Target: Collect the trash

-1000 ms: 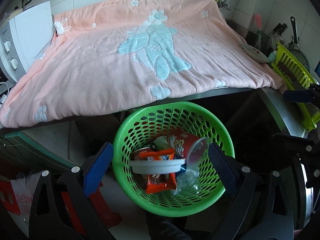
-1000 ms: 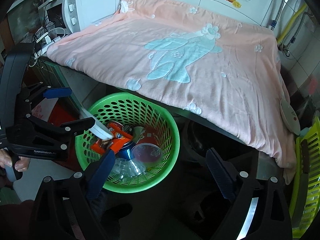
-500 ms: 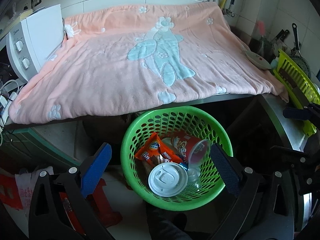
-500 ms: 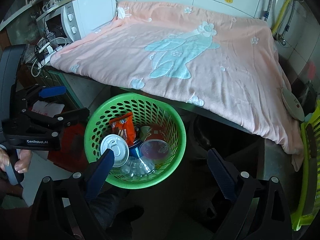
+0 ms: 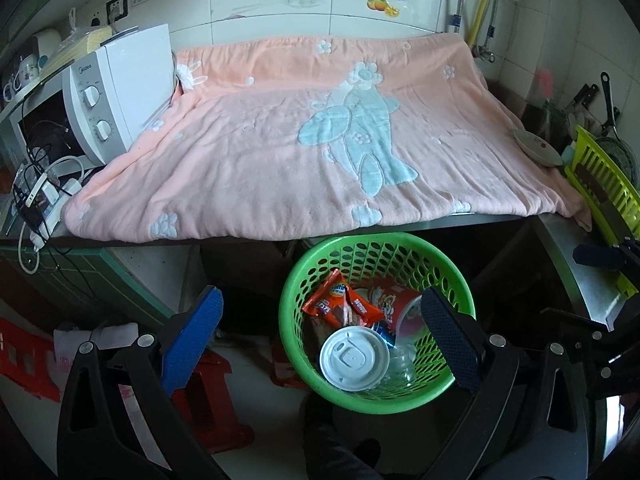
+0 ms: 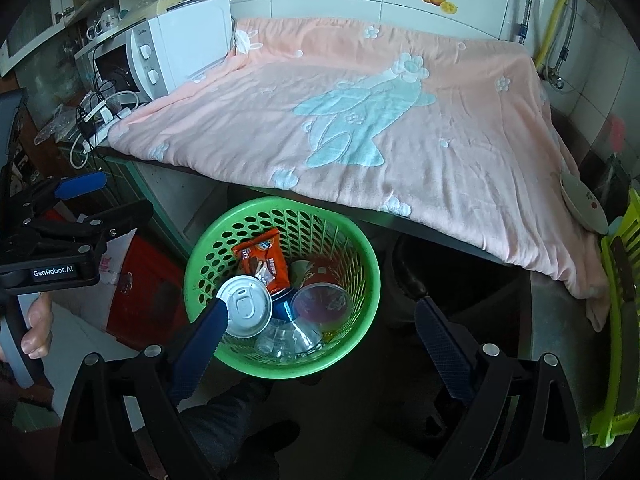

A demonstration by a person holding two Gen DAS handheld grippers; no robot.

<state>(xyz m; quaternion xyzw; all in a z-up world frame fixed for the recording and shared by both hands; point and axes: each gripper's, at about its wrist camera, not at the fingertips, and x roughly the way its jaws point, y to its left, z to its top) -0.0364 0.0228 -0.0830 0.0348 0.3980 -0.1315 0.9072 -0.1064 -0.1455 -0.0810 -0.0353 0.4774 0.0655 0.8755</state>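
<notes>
Now both of your tools are empty: the left gripper [image 5: 320,332] stands with its blue pads wide apart, and the right gripper [image 6: 320,334] is spread wide too, with nothing between the fingers. The trash is already in the round green plastic basket with holes [image 5: 460,304], which stands on the floor just under the edge of the counter. Inside it the flat white plastic cup lid [image 5: 354,358] lies on top, beside the orange snack wrapper [image 5: 340,300], the red paper cup on its side [image 5: 396,308] and some crumpled clear plastic [image 6: 286,334]. The pink fleece blanket with a pale blue figure [image 5: 320,140] shows no trash on it, so I think little is left to collect. The risk is in your next move. The white lid rests loosely on the pile, so if a finger knocks the basket rim, it may slide or the light basket may tip. The blanket edge hangs over the counter just above the basket; a lifted finger could catch it and drag it down. The two grippers are also near each other, so they may collide.
</notes>
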